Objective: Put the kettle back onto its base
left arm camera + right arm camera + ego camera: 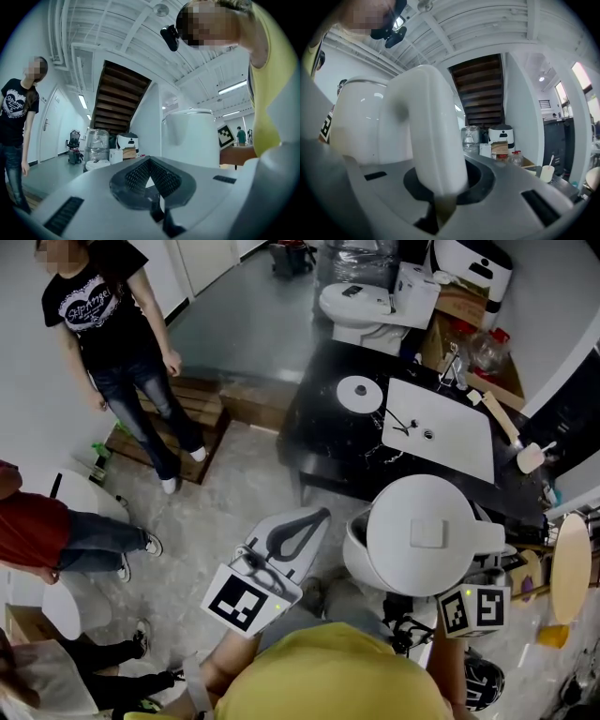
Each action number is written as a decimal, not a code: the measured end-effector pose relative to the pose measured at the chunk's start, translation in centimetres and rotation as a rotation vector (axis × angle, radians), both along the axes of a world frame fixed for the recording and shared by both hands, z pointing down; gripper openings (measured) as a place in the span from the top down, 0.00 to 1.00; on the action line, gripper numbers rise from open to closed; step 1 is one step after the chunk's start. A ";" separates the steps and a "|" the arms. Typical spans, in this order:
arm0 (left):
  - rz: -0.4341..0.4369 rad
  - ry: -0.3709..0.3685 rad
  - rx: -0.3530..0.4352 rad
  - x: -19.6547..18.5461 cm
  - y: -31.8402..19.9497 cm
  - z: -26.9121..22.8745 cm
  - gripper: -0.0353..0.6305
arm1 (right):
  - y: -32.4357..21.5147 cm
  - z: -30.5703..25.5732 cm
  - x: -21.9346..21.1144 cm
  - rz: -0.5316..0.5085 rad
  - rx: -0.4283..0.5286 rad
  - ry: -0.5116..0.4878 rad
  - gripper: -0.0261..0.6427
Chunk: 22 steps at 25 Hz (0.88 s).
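Two grippers are in play, and only one is carrying anything. The right gripper [480, 570] has its jaws closed tight on the handle [426, 136] of the white kettle [403, 554]. In the right gripper view the thick white handle fills the gap between the jaws, pinched on both sides.

The kettle is upright and held in the air. In the head view it hangs at the near edge of the black counter [319, 442], partly over the pale floor [234, 493]. Its round white base [359, 395] sits flat toward the far side of that counter, well apart from the kettle, with nothing on it. A white board [450, 442] lies just beside the base, and a wooden spatula [502, 418] lies along the board's far edge.

Over on the other side, the left gripper [317, 519] is level above the floor, just left of the kettle. Its jaws are closed tip to tip, with nothing between them. The left gripper view shows the kettle body [192, 136] off to its right, not touching.

A person in a black shirt [98, 306] stands at the far left.
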<state>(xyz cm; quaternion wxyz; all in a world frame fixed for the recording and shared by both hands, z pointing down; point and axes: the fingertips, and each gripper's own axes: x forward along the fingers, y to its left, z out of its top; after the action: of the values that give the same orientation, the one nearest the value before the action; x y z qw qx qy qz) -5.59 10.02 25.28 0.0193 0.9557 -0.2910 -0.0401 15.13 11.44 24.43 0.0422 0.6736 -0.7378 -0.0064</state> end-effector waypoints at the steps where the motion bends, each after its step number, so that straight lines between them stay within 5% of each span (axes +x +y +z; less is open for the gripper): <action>1: 0.000 0.000 -0.002 0.0 -0.4 0.2 0.94 | -0.4 0.1 0.0 0.003 -0.002 0.002 0.89; 22: -0.011 0.030 0.008 4.8 -15.7 0.5 0.94 | -16.8 0.6 4.8 -0.020 0.029 -0.006 0.88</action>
<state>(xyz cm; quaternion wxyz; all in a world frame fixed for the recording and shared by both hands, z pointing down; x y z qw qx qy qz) -0.76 -5.65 25.81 0.0199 0.9534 -0.2959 -0.0557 19.92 -5.33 25.06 0.0304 0.6667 -0.7445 -0.0154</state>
